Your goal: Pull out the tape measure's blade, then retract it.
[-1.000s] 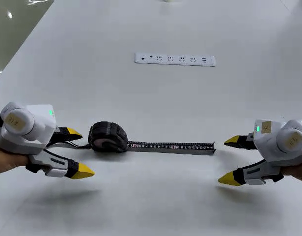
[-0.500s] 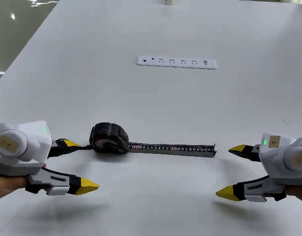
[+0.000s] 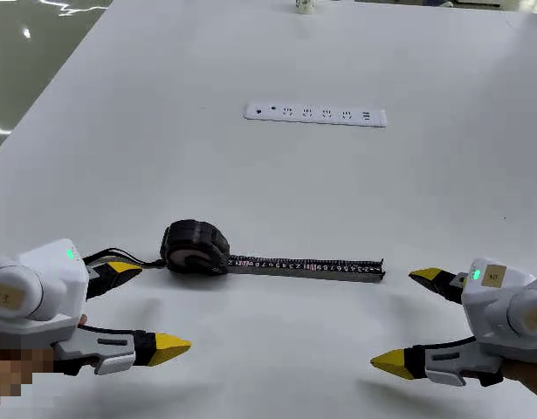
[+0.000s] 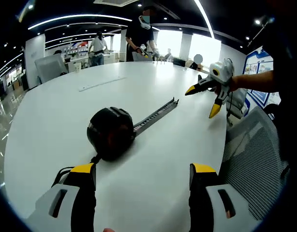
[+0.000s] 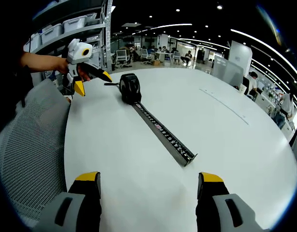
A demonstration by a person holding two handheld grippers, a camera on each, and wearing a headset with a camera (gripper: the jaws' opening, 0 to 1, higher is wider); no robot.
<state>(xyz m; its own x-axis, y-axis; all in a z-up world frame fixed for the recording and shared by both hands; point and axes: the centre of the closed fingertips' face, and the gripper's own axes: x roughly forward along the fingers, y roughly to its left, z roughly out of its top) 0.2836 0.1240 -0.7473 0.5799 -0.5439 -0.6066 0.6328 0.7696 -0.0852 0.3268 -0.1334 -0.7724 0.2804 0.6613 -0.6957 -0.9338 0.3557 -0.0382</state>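
Tape measure [image 3: 195, 247] lies unmoved, blade [image 3: 307, 266] out, while left gripper [image 3: 159, 307] and right gripper [image 3: 395, 318], both spread, have backed away.

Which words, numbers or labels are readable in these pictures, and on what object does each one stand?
Nothing reads for certain.
On the blade of the tape measure: scale numerals, too small to read.
On the left gripper: a sticker, blurred.
On the right gripper: a sticker, blurred.
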